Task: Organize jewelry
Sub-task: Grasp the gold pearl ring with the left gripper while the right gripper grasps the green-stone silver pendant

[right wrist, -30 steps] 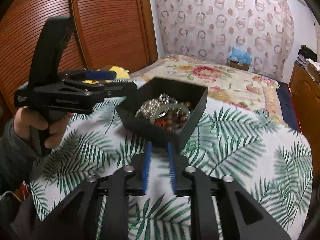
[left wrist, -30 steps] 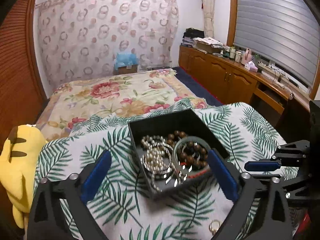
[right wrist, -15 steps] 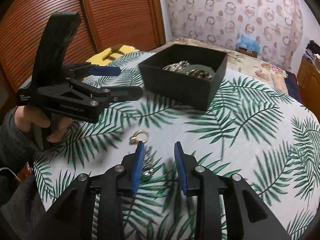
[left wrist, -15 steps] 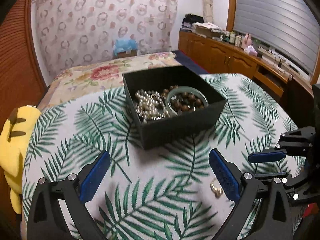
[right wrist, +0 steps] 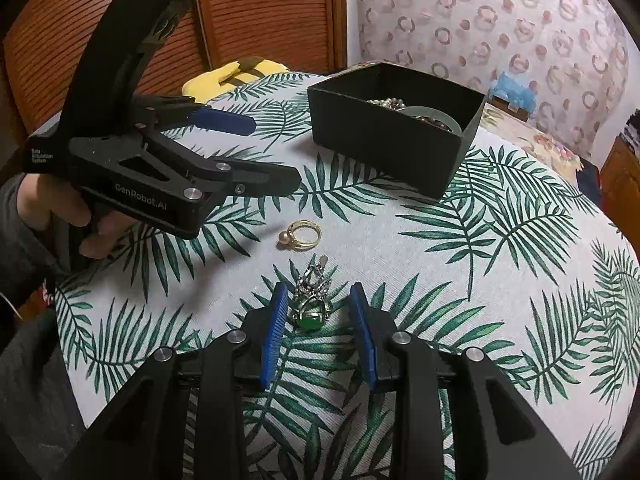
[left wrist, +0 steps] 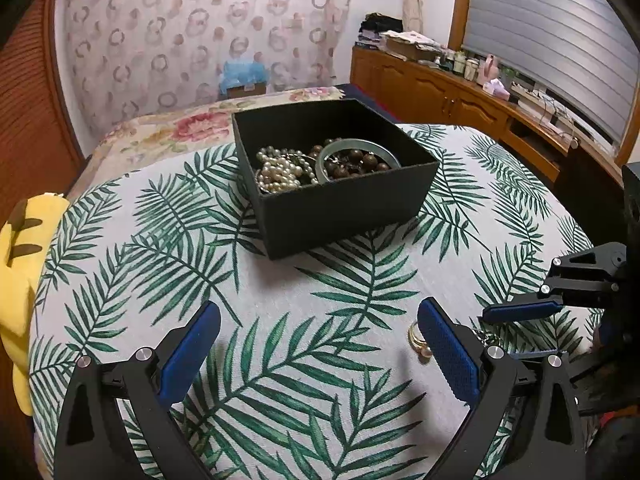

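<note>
A black box (left wrist: 348, 204) on the leaf-print cloth holds pearl strands, brown beads and a green bangle. Nearer lies a gold ring with a pearl (right wrist: 302, 234), seen in the left wrist view as the gold ring (left wrist: 418, 340) beside my right fingertip. A silver piece with a green stone (right wrist: 311, 312) lies between the pads of my right gripper (right wrist: 318, 300). Those jaws are closing, with a gap still showing on each side of the piece. My left gripper (left wrist: 319, 312) hovers wide open over bare cloth, holding nothing; it also shows in the right wrist view as the left gripper (right wrist: 276, 152).
The round table's cloth (left wrist: 280, 380) drops off at the edges. A yellow plush toy (left wrist: 20, 256) sits at the left rim. A bed (left wrist: 172, 132) lies behind the table and wooden cabinets (left wrist: 460, 96) run along the right wall. A person's hand (right wrist: 60, 208) grips the left tool.
Both grippers have drawn back from the box and sunk toward the cloth. The right jaws, nearly shut before, now straddle the green-stone piece. The gold ring has come into both views.
</note>
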The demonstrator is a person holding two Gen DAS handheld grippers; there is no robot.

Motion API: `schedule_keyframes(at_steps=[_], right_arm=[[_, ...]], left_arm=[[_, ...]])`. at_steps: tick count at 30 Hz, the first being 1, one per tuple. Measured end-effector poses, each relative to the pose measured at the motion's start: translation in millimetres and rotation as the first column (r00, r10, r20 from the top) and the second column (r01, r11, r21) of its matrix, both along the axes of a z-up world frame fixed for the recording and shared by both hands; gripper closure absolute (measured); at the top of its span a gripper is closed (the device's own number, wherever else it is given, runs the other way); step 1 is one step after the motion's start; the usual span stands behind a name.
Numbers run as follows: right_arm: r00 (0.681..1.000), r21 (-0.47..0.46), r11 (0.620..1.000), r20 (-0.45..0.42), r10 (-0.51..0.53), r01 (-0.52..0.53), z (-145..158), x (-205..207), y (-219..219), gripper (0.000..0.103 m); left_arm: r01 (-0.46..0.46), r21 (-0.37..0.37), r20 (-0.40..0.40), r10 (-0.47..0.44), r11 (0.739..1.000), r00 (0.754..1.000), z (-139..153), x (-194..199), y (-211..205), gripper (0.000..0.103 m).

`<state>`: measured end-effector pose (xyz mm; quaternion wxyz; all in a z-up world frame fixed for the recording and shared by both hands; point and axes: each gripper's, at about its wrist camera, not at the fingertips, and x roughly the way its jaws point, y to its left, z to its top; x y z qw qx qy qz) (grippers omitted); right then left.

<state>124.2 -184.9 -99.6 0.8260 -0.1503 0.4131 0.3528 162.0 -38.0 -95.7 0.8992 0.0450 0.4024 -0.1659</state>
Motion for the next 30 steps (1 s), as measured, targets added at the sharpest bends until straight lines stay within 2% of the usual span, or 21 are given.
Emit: schedule_keyframes(at_steps=[1, 12, 22, 24, 27, 29, 30], right_arm=[[1.000, -0.004, 1.000, 0.002, 0.001, -0.001, 0, 0, -1, 0.083], [0.998, 0.026, 0.998, 0.029, -0.058, 0.057, 11, 13, -23, 0.083], [0.991, 0.050, 0.993, 0.080, -0.110, 0.107, 31, 29, -43, 0.083], [0.989, 0.055, 0.992, 0.089, -0.117, 0.112, 34, 32, -44, 0.083], [0.987, 0.066, 0.991, 0.100, -0.124, 0.118, 40, 38, -46, 0.083], [0.986, 0.069, 0.991, 0.105, -0.126, 0.119, 42, 40, -46, 0.083], [0.986, 0.071, 0.990, 0.109, -0.125, 0.118, 44, 41, -46, 0.083]], left_arm=[[0.004, 0.001, -0.002, -0.004, 1.000, 1.000, 0, 0, -1, 0.008], [0.061, 0.018, -0.043, -0.061, 0.998, 0.997, -8, -7, -21, 0.008], [0.127, 0.041, -0.031, -0.126, 0.991, 0.992, -6, -15, -39, 0.008], [0.141, 0.043, -0.031, -0.139, 0.989, 0.990, -6, -16, -41, 0.014], [0.157, 0.050, -0.041, -0.155, 0.986, 0.987, -9, -16, -45, 0.030], [0.171, 0.051, -0.053, -0.169, 0.984, 0.984, -11, -17, -48, 0.045], [0.172, 0.060, -0.045, -0.169, 0.983, 0.985, -11, -18, -49, 0.046]])
